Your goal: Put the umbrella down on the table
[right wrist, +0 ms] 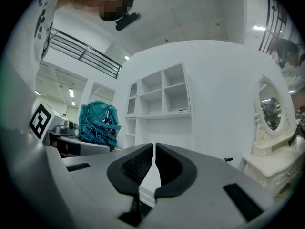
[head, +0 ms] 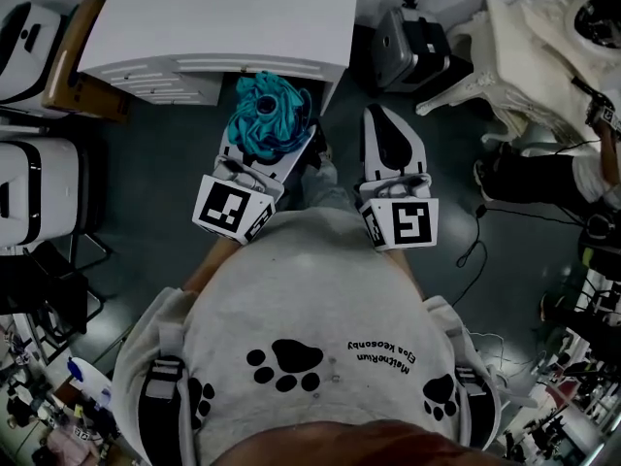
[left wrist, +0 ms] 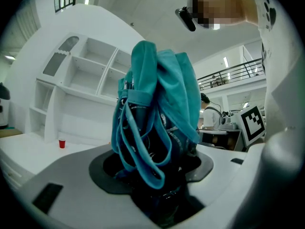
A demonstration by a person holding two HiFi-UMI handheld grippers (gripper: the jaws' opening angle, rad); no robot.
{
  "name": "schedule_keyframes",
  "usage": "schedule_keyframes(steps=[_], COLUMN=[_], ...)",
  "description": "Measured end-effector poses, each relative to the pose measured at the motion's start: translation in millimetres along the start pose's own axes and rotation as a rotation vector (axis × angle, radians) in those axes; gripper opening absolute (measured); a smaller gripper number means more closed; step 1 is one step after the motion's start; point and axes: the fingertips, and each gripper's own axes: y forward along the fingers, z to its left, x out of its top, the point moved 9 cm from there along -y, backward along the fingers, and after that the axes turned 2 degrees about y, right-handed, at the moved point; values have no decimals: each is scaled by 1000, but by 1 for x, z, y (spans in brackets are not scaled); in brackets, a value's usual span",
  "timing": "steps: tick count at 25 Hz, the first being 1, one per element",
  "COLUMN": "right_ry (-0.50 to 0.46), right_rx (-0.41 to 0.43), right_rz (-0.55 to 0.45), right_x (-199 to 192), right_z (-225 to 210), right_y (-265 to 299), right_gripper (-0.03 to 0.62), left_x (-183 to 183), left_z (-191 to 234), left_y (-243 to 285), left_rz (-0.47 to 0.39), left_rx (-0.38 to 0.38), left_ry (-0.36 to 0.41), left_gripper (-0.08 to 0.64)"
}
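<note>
A folded teal umbrella (head: 267,115) stands bunched between the jaws of my left gripper (head: 272,139), which is shut on it. In the left gripper view the umbrella (left wrist: 157,104) rises out of the left gripper (left wrist: 152,171), its dark lower part wedged between the black pads. My right gripper (head: 383,115) is held beside it, apart from the umbrella, jaws together with nothing between them. From the right gripper (right wrist: 154,149) the umbrella (right wrist: 97,123) shows at the left. The white table (head: 223,17) lies just ahead of both grippers.
A white shelf unit (right wrist: 162,99) stands against the wall ahead. A small red cup (left wrist: 61,143) sits on a white surface at the left. An ornate white dresser (head: 543,37) with a mirror (right wrist: 271,109) is at the right, a grey case (head: 408,42) beside the table, and chairs (head: 29,37) at the left.
</note>
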Motion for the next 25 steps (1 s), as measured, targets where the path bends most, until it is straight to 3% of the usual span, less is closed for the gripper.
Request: schedule_keyframes(steps=[3,7,13,19,25], right_ry=[9,20,23,34,27], right_rx=[16,45,85,120,142], right_rz=[8,28,32,28,19], right_x=[0,0,8,0,2], right_z=[-29,-68,-110,-160,-167], right_y=[41,88,137,187,196], right_gripper=[41,41,41,41,41], left_x=[3,3,16,12,17], left_z=[22,46,67,88,90], left_y=[39,86,145,207,216], left_rz=[5,101,34,47,46], left_rx=[13,19,61,72,75], left_ry=[2,22,-3,18,34], left_gripper=[270,268,270,268,268])
